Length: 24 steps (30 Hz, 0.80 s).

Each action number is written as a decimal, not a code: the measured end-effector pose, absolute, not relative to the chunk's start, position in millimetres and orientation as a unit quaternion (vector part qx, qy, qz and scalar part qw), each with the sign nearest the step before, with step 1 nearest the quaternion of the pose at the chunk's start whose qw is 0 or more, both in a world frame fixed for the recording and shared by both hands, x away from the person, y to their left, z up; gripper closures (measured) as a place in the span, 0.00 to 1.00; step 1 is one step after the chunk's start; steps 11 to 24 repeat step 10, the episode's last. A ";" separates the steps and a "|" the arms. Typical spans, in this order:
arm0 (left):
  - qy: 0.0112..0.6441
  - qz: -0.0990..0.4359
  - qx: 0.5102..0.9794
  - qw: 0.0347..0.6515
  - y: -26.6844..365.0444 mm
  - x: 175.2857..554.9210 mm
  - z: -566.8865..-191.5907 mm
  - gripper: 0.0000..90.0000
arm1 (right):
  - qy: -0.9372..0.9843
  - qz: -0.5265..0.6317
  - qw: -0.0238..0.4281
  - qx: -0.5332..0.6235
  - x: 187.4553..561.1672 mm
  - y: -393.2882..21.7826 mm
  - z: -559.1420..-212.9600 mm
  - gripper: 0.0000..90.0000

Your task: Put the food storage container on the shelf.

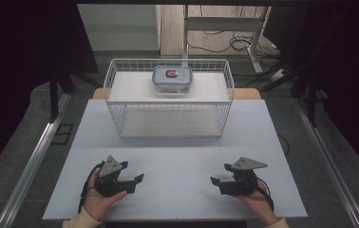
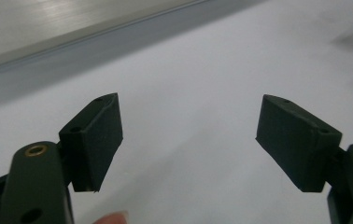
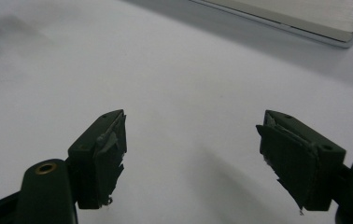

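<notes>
At the near edge of the bench [image 1: 177, 142], in the high view, the left gripper [image 1: 136, 172] sits at about seven o'clock and the right gripper [image 1: 218, 174] at about five o'clock, each cradled in a hand and resting low on the bare top, tips turned inward toward each other. Both pairs of jaws stand wide with nothing between them. The thing nearest their line of work, a clear lidded container [image 1: 172, 79] with a blue rim and a red spot showing through its lid, sits at twelve o'clock, up on the top shelf of the white wire basket [image 1: 116, 107], well apart from both grippers and roughly midway between them, so neither hand is clearly the nearer. Its long axis runs across the bench, from nine to three o'clock, which I judge suits a two-sided approach, one gripper at each short end. In the left gripper view the two black pads [image 2: 98, 140] are spread far apart over plain white surface, a fingertip just showing at six o'clock. In the right gripper view the pads [image 3: 101, 161], frayed at their edges, are likewise wide and empty above the bench.
</notes>
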State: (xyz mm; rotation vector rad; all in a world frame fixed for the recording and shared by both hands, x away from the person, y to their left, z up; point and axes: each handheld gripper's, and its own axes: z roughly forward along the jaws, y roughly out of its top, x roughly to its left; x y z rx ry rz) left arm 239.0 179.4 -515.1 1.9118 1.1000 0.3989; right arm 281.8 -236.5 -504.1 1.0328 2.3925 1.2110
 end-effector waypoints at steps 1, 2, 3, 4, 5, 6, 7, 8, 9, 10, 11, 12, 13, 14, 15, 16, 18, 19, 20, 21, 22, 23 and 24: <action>0.442 0.160 0.768 0.435 179.4 239.0 -515.1 0.26 | 0.825 0.417 0.135 0.356 281.7 -236.9 -503.8 0.26; 0.441 0.154 0.770 0.435 179.4 239.5 -515.5 0.26 | 0.825 0.417 0.135 0.356 281.7 -236.9 -503.8 0.26; 0.439 0.153 0.770 0.437 178.8 239.0 -515.2 0.27 | 0.825 0.419 0.140 0.352 281.0 -236.8 -503.4 0.26; 0.439 0.153 0.770 0.437 178.8 239.0 -515.2 0.27 | 0.825 0.419 0.140 0.352 281.0 -236.8 -503.4 0.26; 0.439 0.155 0.770 0.437 178.5 238.6 -514.7 0.27 | 0.827 0.418 0.143 0.347 280.4 -236.6 -502.9 0.26; 0.438 0.157 0.769 0.437 178.8 238.3 -514.3 0.27 | 0.827 0.420 0.150 0.342 279.4 -235.6 -502.2 0.26; 0.440 0.159 0.767 0.438 179.5 238.0 -513.9 0.27 | 0.826 0.422 0.151 0.341 279.1 -235.5 -501.8 0.26; 0.440 0.159 0.767 0.438 179.5 238.0 -513.9 0.27 | 0.826 0.422 0.151 0.341 279.1 -235.5 -501.8 0.26; 0.441 0.161 0.767 0.438 180.2 238.2 -514.0 0.27 | 0.825 0.424 0.153 0.340 278.9 -235.5 -501.6 0.26; 0.442 0.162 0.766 0.437 180.6 238.6 -514.2 0.27 | 0.824 0.427 0.158 0.338 278.6 -236.0 -501.1 0.25; 0.442 0.162 0.766 0.437 180.6 238.6 -514.2 0.27 | 0.824 0.427 0.158 0.338 278.6 -236.0 -501.1 0.25; 0.442 0.162 0.766 0.437 180.6 238.6 -514.2 0.27 | 0.824 0.427 0.158 0.338 278.6 -236.0 -501.1 0.25; 0.442 0.162 0.766 0.437 180.6 238.6 -514.2 0.27 | 0.824 0.427 0.158 0.338 278.6 -236.0 -501.1 0.25; 0.442 0.162 0.766 0.437 180.6 238.6 -514.2 0.27 | 0.824 0.427 0.158 0.338 278.6 -236.0 -501.1 0.25; 0.442 0.162 0.766 0.437 180.6 238.6 -514.2 0.27 | 0.824 0.427 0.158 0.338 278.6 -236.0 -501.1 0.25; 0.442 0.162 0.766 0.437 180.6 238.6 -514.2 0.27 | 0.824 0.427 0.158 0.338 278.6 -236.0 -501.1 0.25; 0.442 0.162 0.766 0.437 180.6 238.6 -514.2 0.27 | 0.824 0.427 0.158 0.338 278.6 -236.0 -501.1 0.25; 0.442 0.162 0.766 0.437 180.6 238.6 -514.2 0.27 | 0.824 0.427 0.158 0.338 278.6 -236.0 -501.1 0.25; 0.442 0.162 0.766 0.437 180.6 238.6 -514.2 0.27 | 0.824 0.427 0.158 0.338 278.6 -236.0 -501.1 0.25; 0.442 0.162 0.766 0.437 180.6 238.6 -514.2 0.27 | 0.824 0.427 0.158 0.338 278.6 -236.0 -501.1 0.25; 0.442 0.162 0.766 0.437 180.6 238.6 -514.2 0.27 | 0.824 0.427 0.158 0.338 278.6 -236.0 -501.1 0.25; 0.442 0.162 0.766 0.437 180.6 238.6 -514.2 0.27 | 0.824 0.427 0.158 0.338 278.6 -236.0 -501.1 0.25; 0.442 0.162 0.766 0.437 180.6 238.6 -514.2 0.27 | 0.824 0.427 0.158 0.338 278.6 -236.0 -501.1 0.25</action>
